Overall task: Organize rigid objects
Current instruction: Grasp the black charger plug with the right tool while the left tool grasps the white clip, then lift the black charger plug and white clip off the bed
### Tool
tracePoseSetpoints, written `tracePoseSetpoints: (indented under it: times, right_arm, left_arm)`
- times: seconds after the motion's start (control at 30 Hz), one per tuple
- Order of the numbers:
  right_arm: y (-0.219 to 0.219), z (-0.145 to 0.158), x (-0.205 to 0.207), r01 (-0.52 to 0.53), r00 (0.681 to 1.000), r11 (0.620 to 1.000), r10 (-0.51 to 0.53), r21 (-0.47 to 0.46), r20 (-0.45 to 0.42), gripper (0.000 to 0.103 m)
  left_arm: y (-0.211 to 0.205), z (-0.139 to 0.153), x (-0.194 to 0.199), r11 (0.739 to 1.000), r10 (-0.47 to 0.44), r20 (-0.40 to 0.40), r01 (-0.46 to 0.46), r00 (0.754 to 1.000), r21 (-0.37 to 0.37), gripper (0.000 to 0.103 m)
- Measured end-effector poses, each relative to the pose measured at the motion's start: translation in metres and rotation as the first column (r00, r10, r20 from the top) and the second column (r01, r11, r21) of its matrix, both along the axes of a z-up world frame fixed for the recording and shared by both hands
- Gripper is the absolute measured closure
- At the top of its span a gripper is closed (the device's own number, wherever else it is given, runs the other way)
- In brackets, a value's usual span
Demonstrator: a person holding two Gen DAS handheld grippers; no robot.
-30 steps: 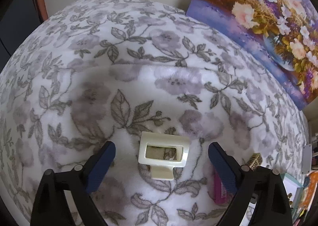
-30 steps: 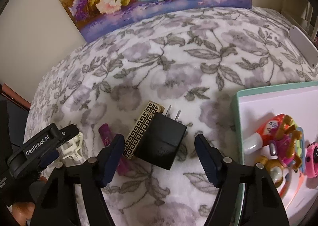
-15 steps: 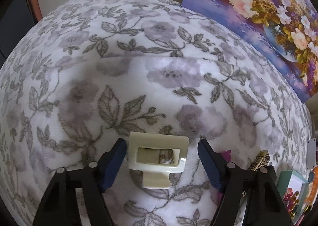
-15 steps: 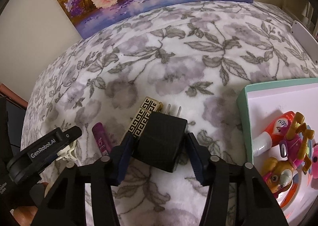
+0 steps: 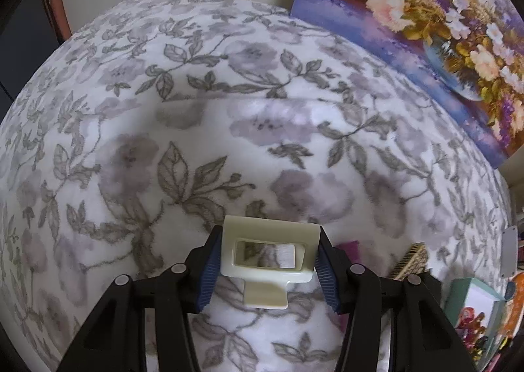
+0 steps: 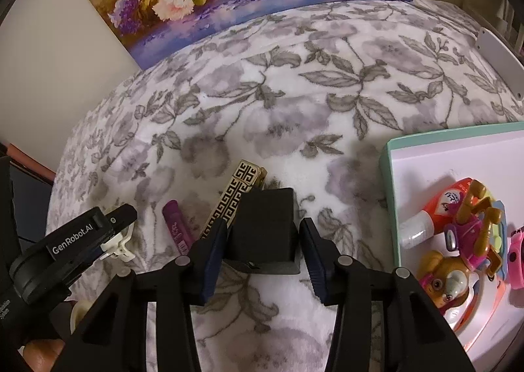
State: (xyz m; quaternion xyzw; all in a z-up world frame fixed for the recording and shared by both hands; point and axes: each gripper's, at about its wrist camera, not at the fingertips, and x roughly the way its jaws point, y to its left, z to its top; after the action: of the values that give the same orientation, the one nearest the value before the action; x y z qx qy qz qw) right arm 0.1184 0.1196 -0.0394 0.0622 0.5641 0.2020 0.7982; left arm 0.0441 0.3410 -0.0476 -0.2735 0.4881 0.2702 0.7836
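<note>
My left jaws clamp the clip, right jaws grasp the charger; lift both squarely toward the box.

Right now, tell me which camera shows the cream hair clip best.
The left wrist view: the cream hair clip sits whole and centred between the left gripper pads. In the right wrist view only a pale sliver shows, mostly hidden behind that gripper's black body.

charger prongs: hidden behind its black body | purple tube: lower end behind a finger | box: cut off at right frame edge | painting: cropped at upper right | blanket: blurred at centre
</note>
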Motion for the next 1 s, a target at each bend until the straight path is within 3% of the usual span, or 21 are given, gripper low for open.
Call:
tracePoseSetpoints:
  times: [0.07,0.13,0.27,0.43,0.77,0.9,1.0]
  right_arm:
    - [-0.002,0.008,-0.001,-0.002,1.0,1.0,0.002,0.012,0.011,0.059]
    - [-0.004,0.017,-0.002,-0.007,1.0,1.0,0.006,0.026,0.025,0.078]
    - [-0.008,0.034,-0.005,-0.018,0.999,0.999,0.016,0.046,0.05,0.078]
    - [-0.011,0.031,-0.005,-0.016,0.999,0.999,0.014,0.037,0.039,0.078]
    - [-0.008,0.019,-0.003,-0.033,0.999,0.999,0.034,-0.028,0.026,0.077]
    - [-0.01,0.014,-0.002,-0.035,0.999,0.998,0.036,-0.05,0.012,0.062]
    - [-0.011,0.013,-0.001,-0.04,0.999,0.997,0.041,-0.06,0.011,0.059]
  left_arm:
    - [-0.003,0.01,-0.001,1.0,0.004,0.016,-0.004,1.0,0.005,0.048]
    - [-0.005,0.02,-0.001,1.0,0.003,0.037,-0.003,0.999,0.01,0.048]
    - [-0.016,0.045,0.0,0.999,-0.018,0.083,0.015,0.996,0.036,0.048]
    - [-0.023,0.059,0.0,0.999,-0.024,0.102,0.021,0.995,0.036,0.048]
    - [-0.017,0.039,-0.003,1.0,0.0,0.036,0.0,0.999,-0.004,0.048]
    - [-0.015,0.033,-0.007,1.0,0.004,0.022,-0.003,1.0,-0.027,0.048]
    - [-0.017,0.027,-0.012,0.999,0.009,0.005,-0.009,1.0,-0.05,0.048]
